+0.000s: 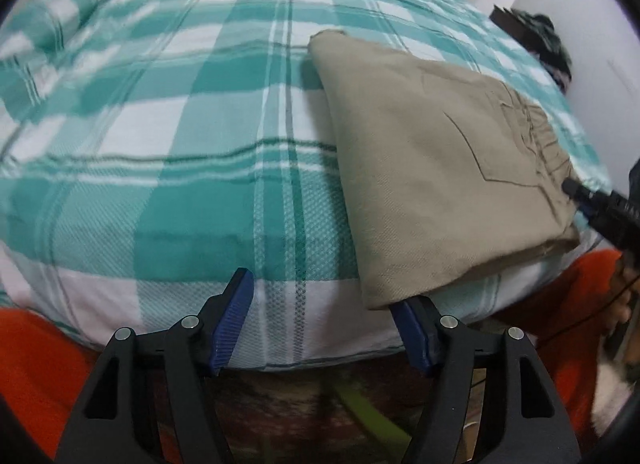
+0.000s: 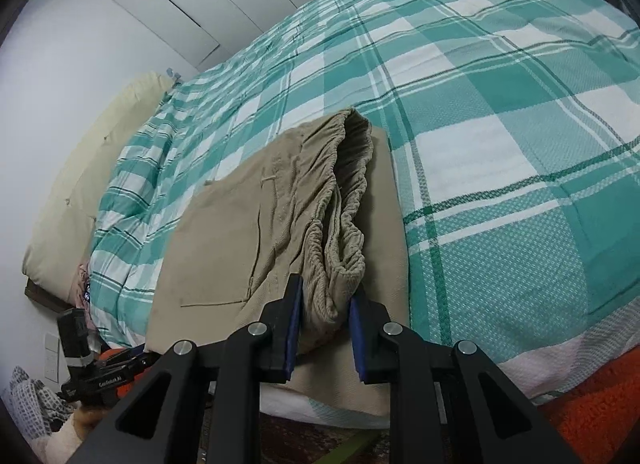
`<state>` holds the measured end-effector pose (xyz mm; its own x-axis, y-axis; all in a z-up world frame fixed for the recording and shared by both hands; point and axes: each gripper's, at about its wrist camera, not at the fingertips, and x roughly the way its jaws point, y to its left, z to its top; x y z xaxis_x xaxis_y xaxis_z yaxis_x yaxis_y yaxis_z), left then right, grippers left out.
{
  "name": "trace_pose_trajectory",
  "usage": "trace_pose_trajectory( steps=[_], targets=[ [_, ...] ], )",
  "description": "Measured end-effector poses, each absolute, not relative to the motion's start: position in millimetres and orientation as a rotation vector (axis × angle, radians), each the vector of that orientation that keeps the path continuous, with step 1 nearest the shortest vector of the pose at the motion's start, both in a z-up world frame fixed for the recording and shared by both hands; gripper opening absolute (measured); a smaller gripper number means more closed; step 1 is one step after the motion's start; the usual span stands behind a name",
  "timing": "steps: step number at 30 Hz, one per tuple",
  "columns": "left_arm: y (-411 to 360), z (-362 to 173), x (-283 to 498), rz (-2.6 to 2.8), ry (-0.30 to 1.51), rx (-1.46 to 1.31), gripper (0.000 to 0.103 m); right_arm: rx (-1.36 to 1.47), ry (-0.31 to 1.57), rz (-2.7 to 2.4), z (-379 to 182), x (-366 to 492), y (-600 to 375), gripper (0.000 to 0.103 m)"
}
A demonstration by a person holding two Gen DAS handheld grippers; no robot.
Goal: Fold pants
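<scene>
1. Folded khaki cotton pants [image 1: 432, 168] lie on a bed with a teal-and-white plaid cover [image 1: 192, 112], near its front edge. In the left wrist view they sit at about 2 o'clock.
2. Left gripper [image 1: 322, 324]: blue-padded jaws spread wide, nothing between them. The near corner of the pants sits just over the right-hand pad at about 1 o'clock from the jaw gap; cannot tell whether it touches. The left-hand pad is over bare cover.
3. Right gripper [image 2: 325, 328]: jaws partly closed, with the gathered elastic waistband [image 2: 344, 200] of the pants bunched between the blue pads. Both pads appear against the cloth, but a firm grip cannot be confirmed.
4. In the right wrist view the pants run from the jaws toward 12 o'clock, with a flat layer underneath reaching the bed edge.
5. Cream pillow [image 2: 92, 168] at 9 o'clock, at the far end of the bed.
6. Orange fabric [image 2: 592, 408] below the bed edge at 4 o'clock.
</scene>
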<state>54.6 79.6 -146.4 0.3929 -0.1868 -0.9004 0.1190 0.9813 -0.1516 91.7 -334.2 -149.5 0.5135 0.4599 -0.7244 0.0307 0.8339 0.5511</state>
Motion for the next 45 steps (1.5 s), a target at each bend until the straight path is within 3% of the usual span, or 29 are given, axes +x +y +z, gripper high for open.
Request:
trace_pose_trajectory(
  steps=[18,25,29,36,38,45],
  targets=[
    [76.8,-148.4,59.3,-0.189,1.182,-0.039,0.072,0.496,1.010,0.255,-148.0,91.5,-329.9,0.023],
    [90.8,-147.7,51.8,-0.196,1.241,-0.084,0.077,0.397,1.005,0.247,-131.2,86.7,-318.7,0.023],
    [105.4,-142.2,44.3,-0.182,1.254,-0.130,0.077,0.436,1.052,0.235,-148.6,89.3,-326.7,0.023],
    [118.8,-95.6,29.8,-0.115,1.075,-0.158,0.077,0.443,1.048,0.244,-148.7,89.2,-328.2,0.024],
    [110.0,-82.1,40.0,-0.140,1.021,-0.151,0.082,0.453,1.050,0.243,-148.9,89.6,-327.7,0.024],
    [56.9,-95.7,76.2,-0.294,1.001,-0.014,0.083,0.502,1.057,0.241,-150.0,87.4,-334.3,0.026]
  ],
)
